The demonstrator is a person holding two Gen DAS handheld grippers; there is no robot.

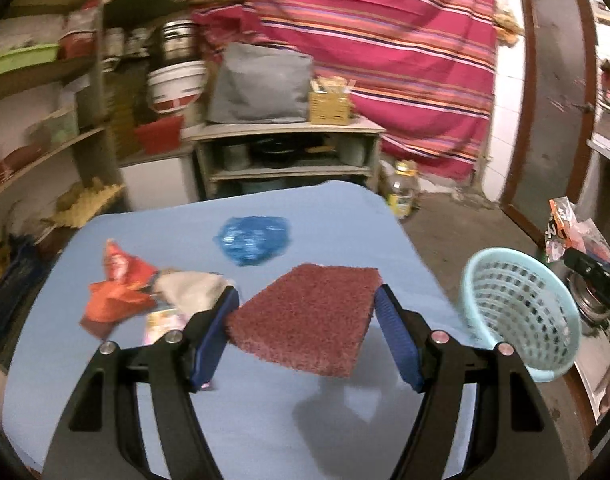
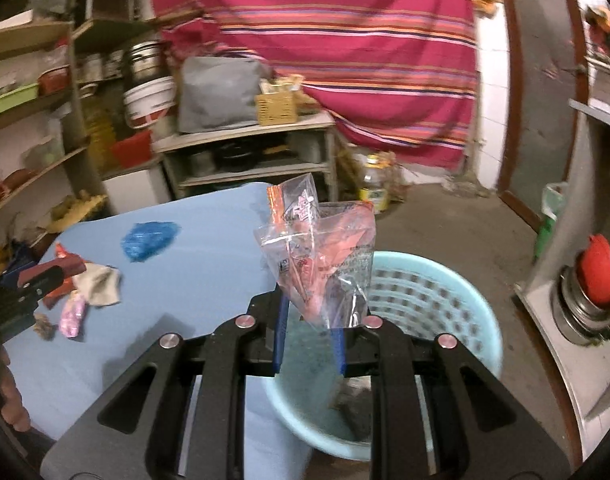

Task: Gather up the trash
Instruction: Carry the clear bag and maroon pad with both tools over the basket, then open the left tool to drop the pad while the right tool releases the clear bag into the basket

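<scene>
- On the blue table point(image 1: 233, 420): crumpled blue plastic bag point(image 1: 252, 239), orange-red wrappers point(image 1: 119, 288), grey rag point(image 1: 191, 290).
- Left gripper point(image 1: 305, 320): jaws pinch maroon fibrous scouring pad point(image 1: 305, 320), held above the table.
- Right gripper point(image 2: 309, 326): jaws pinch clear orange-printed plastic wrapper point(image 2: 325, 256) over pale blue perforated plastic basket point(image 2: 437, 304); dark debris inside.

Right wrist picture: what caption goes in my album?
Right gripper holds a clear plastic wrapper above the light blue basket.

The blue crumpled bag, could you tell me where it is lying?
The blue crumpled bag lies on the blue table toward its far side, beyond the maroon scouring pad and right of the orange wrapper.
</scene>
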